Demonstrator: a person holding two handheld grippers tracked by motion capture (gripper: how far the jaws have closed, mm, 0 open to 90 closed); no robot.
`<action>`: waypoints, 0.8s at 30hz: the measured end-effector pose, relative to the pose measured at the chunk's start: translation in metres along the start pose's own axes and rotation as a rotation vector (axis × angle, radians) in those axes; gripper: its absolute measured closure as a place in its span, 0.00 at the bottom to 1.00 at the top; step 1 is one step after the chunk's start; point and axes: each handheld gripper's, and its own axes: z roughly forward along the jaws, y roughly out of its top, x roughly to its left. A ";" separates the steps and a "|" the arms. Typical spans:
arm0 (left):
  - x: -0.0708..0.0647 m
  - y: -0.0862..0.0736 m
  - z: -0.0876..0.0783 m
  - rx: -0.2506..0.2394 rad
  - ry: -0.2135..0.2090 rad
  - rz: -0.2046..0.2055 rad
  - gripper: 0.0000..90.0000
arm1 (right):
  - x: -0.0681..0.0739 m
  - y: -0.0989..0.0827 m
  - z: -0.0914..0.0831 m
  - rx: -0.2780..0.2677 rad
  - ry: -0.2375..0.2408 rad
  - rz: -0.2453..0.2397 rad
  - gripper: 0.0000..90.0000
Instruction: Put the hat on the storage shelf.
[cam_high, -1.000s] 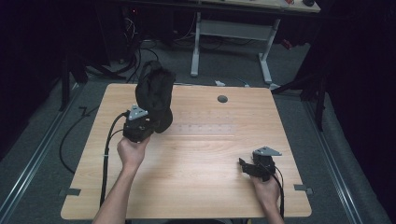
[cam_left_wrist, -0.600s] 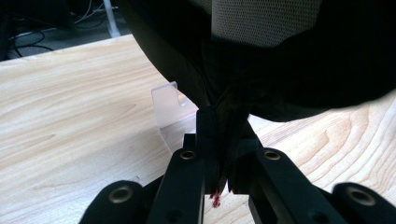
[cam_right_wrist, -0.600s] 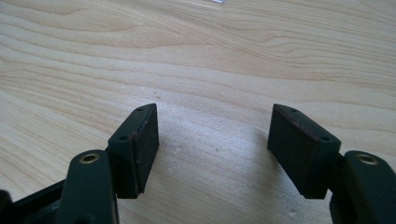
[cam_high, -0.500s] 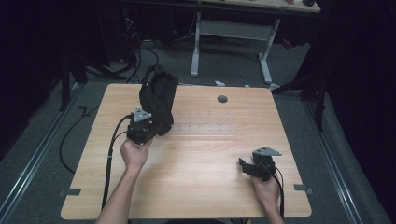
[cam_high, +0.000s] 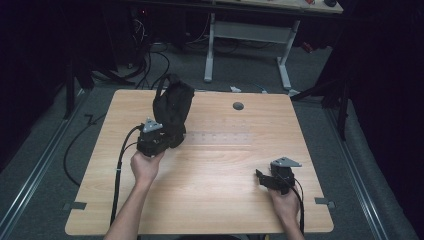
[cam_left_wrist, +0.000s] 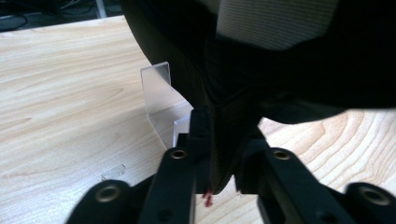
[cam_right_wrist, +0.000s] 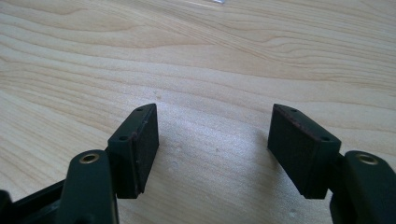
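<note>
Left hand-held gripper (cam_left_wrist: 219, 154) jaws just easing apart, black bag (cam_high: 171, 110) seemingly still pinched; clear stand (cam_left_wrist: 161, 100) beside; right hand-held gripper (cam_right_wrist: 212, 149) apart.

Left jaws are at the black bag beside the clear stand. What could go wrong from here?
The left gripper has just been opening its jaws with fabric of the black bag between them; the upright bag may topple. Pulling back could snag fabric and drag the clear stand. The open right gripper sits far off.
</note>
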 end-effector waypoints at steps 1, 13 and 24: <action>0.000 0.000 0.000 0.000 0.003 0.000 0.81 | 0.000 0.000 0.000 0.000 0.000 0.000 0.38; -0.001 0.003 -0.006 0.006 -0.011 -0.032 0.48 | 0.000 0.000 0.000 0.000 0.000 0.000 0.38; -0.001 0.011 -0.020 -0.006 -0.033 -0.050 0.43 | 0.000 0.000 0.000 0.000 0.000 0.000 0.38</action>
